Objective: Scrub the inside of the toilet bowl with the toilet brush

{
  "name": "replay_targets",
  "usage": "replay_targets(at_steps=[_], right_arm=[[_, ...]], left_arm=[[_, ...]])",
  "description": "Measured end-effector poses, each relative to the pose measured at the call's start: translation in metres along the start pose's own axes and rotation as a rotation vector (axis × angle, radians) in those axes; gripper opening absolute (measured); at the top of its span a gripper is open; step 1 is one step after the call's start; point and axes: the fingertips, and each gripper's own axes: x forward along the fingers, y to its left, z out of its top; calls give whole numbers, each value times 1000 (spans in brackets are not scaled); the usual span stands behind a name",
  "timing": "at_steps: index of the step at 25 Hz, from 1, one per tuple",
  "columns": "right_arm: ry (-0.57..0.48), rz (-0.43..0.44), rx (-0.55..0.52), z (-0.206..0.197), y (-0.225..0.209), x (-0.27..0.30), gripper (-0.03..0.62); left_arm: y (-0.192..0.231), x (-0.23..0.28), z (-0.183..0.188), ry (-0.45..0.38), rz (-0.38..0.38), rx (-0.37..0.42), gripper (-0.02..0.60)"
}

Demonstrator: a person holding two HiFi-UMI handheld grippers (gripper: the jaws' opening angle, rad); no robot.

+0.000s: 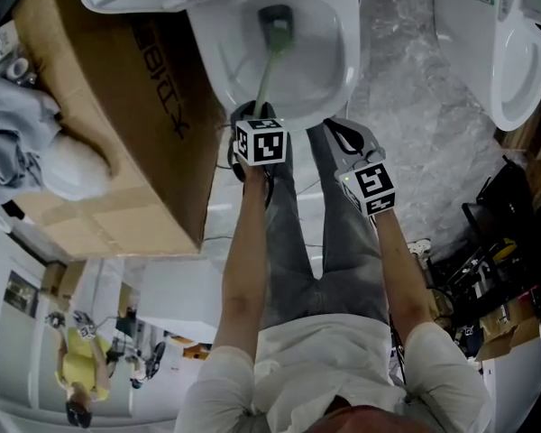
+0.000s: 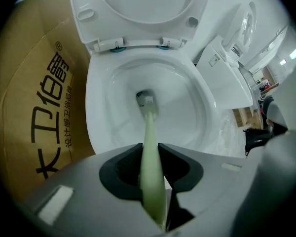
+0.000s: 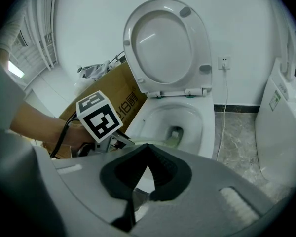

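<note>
The white toilet bowl [image 1: 338, 57] stands open, with its seat and lid [image 3: 165, 38] tilted up. A pale green toilet brush [image 1: 269, 54] reaches down into the bowl [image 2: 200, 107], and its grey bristle head [image 2: 145, 99] rests at the drain. My left gripper [image 2: 150, 149] is shut on the brush handle [image 2: 152, 152]. It hangs over the bowl's near rim [image 1: 252, 120]. My right gripper [image 3: 147, 149] is shut with nothing between its jaws. It hovers just right of the left gripper [image 3: 99, 116], short of the bowl [image 3: 207, 117].
A large cardboard box [image 1: 99, 124] leans against the toilet's left side, with grey cloth [image 1: 13, 142] on it. A second white toilet [image 1: 514, 52] stands at the right across the marble floor [image 1: 415, 124]. Dark clutter [image 1: 487, 251] lies at the lower right. A cord hangs from a wall outlet [image 3: 224, 62].
</note>
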Motion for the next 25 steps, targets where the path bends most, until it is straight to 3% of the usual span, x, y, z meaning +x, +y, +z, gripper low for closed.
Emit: replay_targets(at_steps=[11, 25], right_arm=[[-23, -11, 5, 9, -13, -1, 3], [-52, -43, 4, 13, 0, -16, 3]], left_arm=[[12, 28, 34, -1, 35, 20, 117], [-3, -20, 10, -36, -13, -3, 117]])
